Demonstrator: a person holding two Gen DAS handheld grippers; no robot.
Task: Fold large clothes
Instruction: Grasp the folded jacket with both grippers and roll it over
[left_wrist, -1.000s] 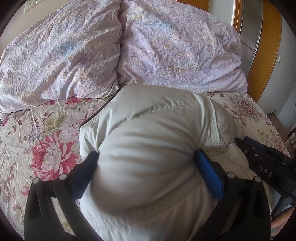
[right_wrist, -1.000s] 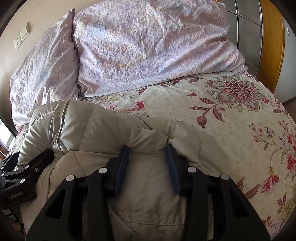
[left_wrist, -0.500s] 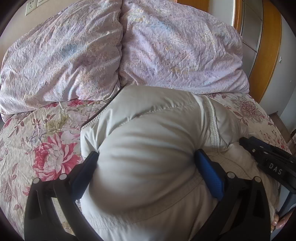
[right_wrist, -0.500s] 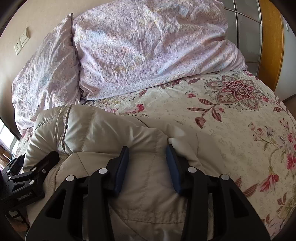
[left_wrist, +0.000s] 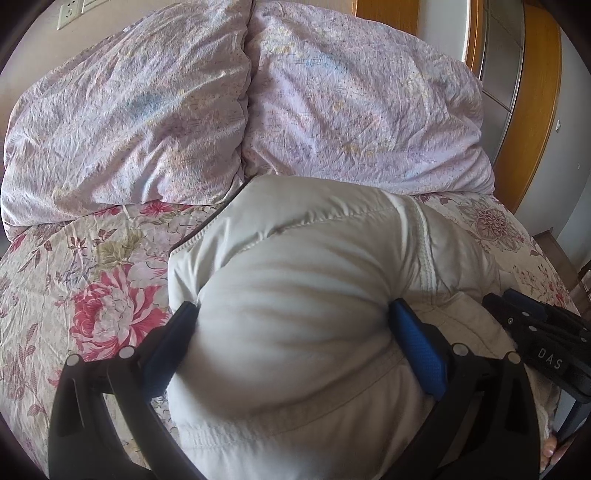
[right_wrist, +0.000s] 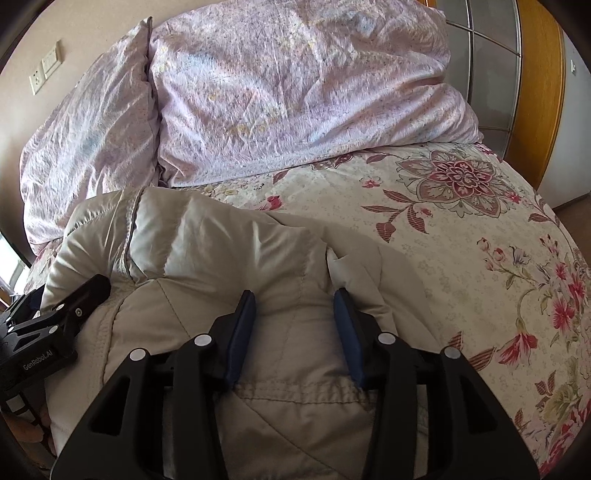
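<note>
Near: left gripper (left_wrist: 291, 317) has its fingers wide apart, pressed into a fat bulge of the jacket (left_wrist: 306, 280) that fills the gap; clamped on it as far as the padding allows. Right gripper (right_wrist: 293, 308) fingers closer together, pinching a narrower ridge of the jacket (right_wrist: 236, 266) near a hem seam. Each gripper shows at the edge of the other's view, so they sit side by side on the near edge

Change over the last second: almost none. Grips same, jacket same shape, views drifted a touch, pillows slightly lower in frame. Reads as a slow carry or a hold, not a release; fold looks mostly done, likely placing or pressing the bundle down

Jacket is a bunched, puffy bundle on the bedspread (right_wrist: 461, 258), left of bed centre. Long axis seems to run from the grippers away toward the pillows (left_wrist: 229, 110), far end touching or just short of them; which end is collar, can't tell
</note>
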